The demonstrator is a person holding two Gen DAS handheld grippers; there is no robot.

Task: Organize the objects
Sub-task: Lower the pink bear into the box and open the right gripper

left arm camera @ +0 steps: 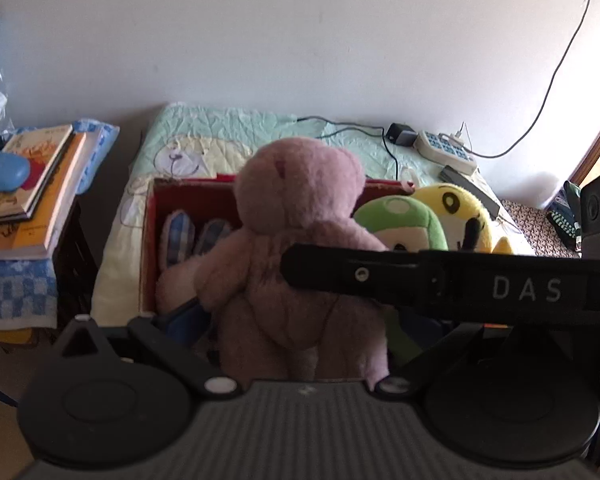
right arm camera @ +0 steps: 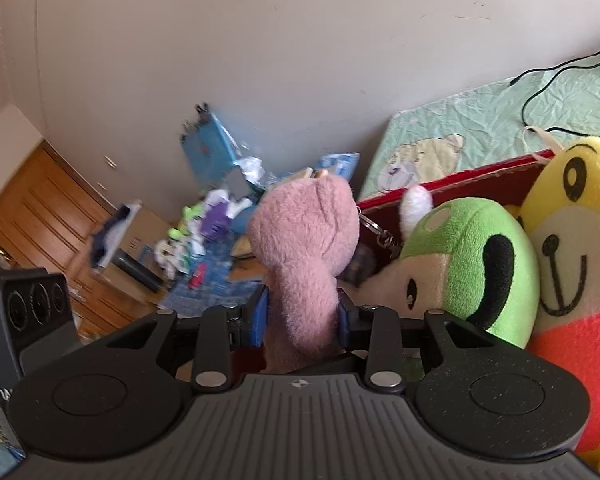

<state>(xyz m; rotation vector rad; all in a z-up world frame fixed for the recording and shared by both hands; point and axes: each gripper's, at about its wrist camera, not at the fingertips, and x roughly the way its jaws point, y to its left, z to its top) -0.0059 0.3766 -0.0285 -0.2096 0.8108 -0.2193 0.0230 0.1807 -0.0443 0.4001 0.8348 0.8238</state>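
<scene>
Landmark: red box [left arm camera: 150,240], one, standing open on the quilted bed cover [left arm camera: 204,128].

Item in hand: pink teddy bear [left arm camera: 296,240], one. Held upright at the near rim of the red box, head above the rim, its plaid-soled feet [left arm camera: 178,236] apparently hanging inside the box. The right gripper [right arm camera: 302,316] pinches its body between two blue pads [right arm camera: 260,316], seen clearly in the right wrist view. The left gripper [left arm camera: 296,344] sits behind the bear's lower body; its fingertips are hidden by plush, so whether they press together or stand apart cannot be told.

Also at the red box, right side:
- green plush [left arm camera: 400,220], one
- yellow plush [left arm camera: 464,216], one, touching the green one

Beyond the red box on the cover: power strip [left arm camera: 444,150], one, with cables. Left of the red box: stack of books [left arm camera: 32,192], about three, with one blue case [left arm camera: 2,170] on top.

Risks, judged:
- Soft plush compresses; the pinch may slip and the bear topple outward over the near rim.
- The box looks crowded; pushing the bear down may shove the green plush out.
- The two grippers sit close together and may collide.
</scene>
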